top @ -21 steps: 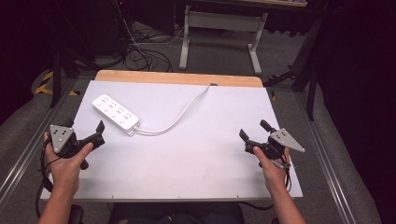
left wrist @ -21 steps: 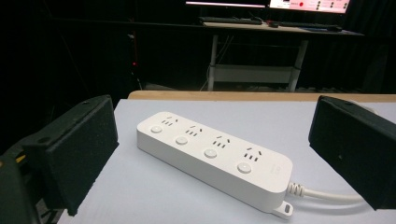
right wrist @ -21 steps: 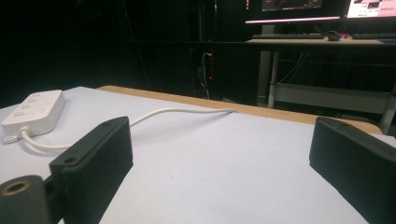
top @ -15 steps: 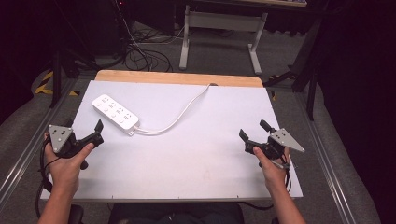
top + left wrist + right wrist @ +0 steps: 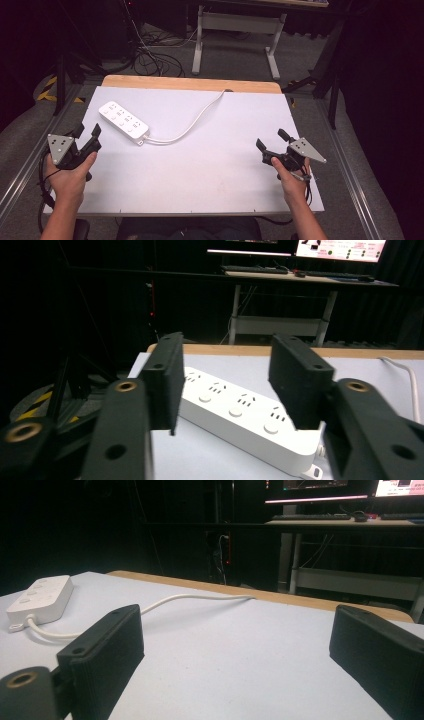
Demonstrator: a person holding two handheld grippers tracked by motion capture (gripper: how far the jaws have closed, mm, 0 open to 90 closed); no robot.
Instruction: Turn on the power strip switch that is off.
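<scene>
A white plastic power strip (image 5: 123,122) lies flat at the far left of the white table top (image 5: 210,170), its white cord (image 5: 192,121) curving away toward the far wooden edge. The left gripper (image 5: 87,136) hangs at the table's left edge, jaws spread wide and empty — the strip just beyond them. The right gripper (image 5: 272,142) sits near the right edge, jaws likewise apart, holding nothing.

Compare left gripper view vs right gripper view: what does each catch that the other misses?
Left gripper view: the power strip's socket faces and round buttons up close, framed between its open claw. Right gripper view: the white cable running from the strip's end back to the wooden table edge, and a wide bare stretch of white tabletop. Both: the strip itself, open jaws, dark room with a desk and lit monitors behind.
</scene>
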